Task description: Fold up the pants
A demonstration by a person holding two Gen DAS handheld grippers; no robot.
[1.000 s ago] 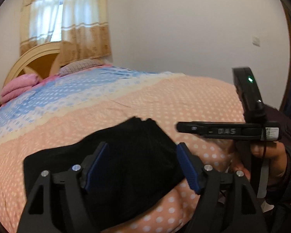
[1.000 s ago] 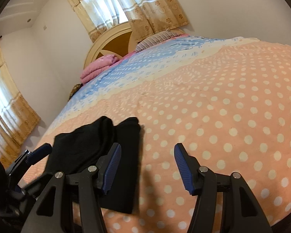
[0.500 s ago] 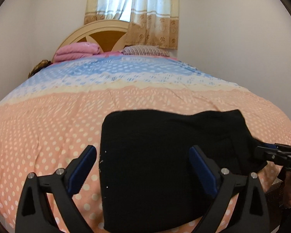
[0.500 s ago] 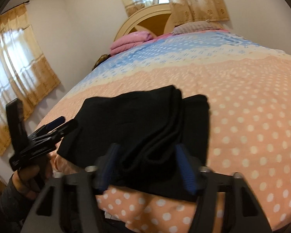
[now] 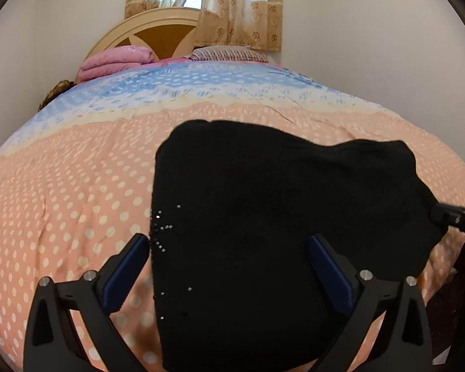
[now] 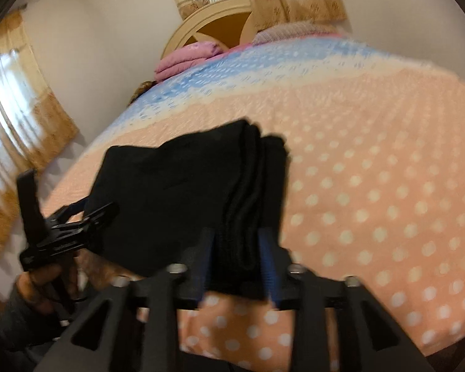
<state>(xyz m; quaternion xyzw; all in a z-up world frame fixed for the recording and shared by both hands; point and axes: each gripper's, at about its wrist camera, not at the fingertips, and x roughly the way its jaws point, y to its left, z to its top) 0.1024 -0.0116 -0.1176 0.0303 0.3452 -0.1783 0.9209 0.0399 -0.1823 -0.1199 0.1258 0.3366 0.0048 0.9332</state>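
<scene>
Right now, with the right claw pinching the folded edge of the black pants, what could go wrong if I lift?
1. The right claw grips a thick stack of layers on the black pants; outer layers may slip and the fold could open.
2. The left claw is open and holds nothing, so the unsupported side may sag and drag.
3. The pants lie near the front edge of the bed; a pull toward you could slide them off.

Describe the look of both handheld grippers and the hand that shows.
The left gripper and right gripper share one build: matte black triangular cut-out frames, silver screws, blue ribbed pads. Seen side-on, the left gripper has a black upright handle gripped by a bare hand in a dark sleeve.
</scene>
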